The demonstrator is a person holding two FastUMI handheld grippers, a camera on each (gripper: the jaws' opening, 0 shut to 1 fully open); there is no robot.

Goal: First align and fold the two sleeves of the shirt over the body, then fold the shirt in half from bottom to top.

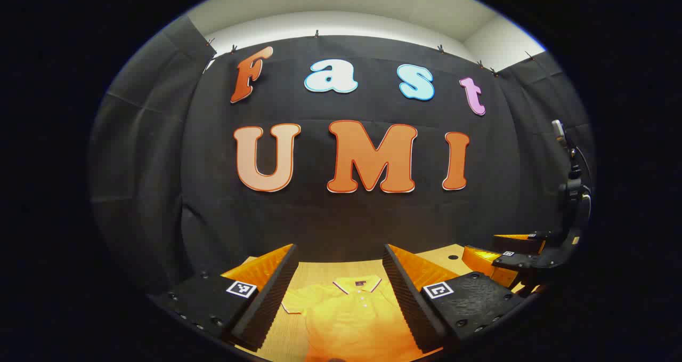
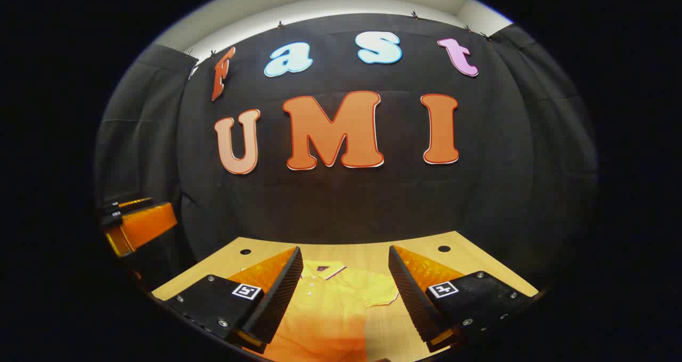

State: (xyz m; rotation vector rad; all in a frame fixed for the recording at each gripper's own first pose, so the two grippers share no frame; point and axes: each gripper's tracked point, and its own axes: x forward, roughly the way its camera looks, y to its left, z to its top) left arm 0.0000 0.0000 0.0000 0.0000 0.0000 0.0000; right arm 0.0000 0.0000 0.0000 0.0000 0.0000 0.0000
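Both claws, left claw (image 1: 341, 292) and right claw (image 2: 343, 292), hung spread above the flat shirt (image 1: 351, 314); best pinch each sleeve's outer edge evenly

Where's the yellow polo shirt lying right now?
The yellow polo shirt lies flat on the wooden table, collar toward the booth wall, framed between the open fingers of the left gripper and right gripper.

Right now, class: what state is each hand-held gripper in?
Left hand-held gripper: open, holding nothing, above the yellow shirt.
Right hand-held gripper: open, holding nothing, above the same shirt.
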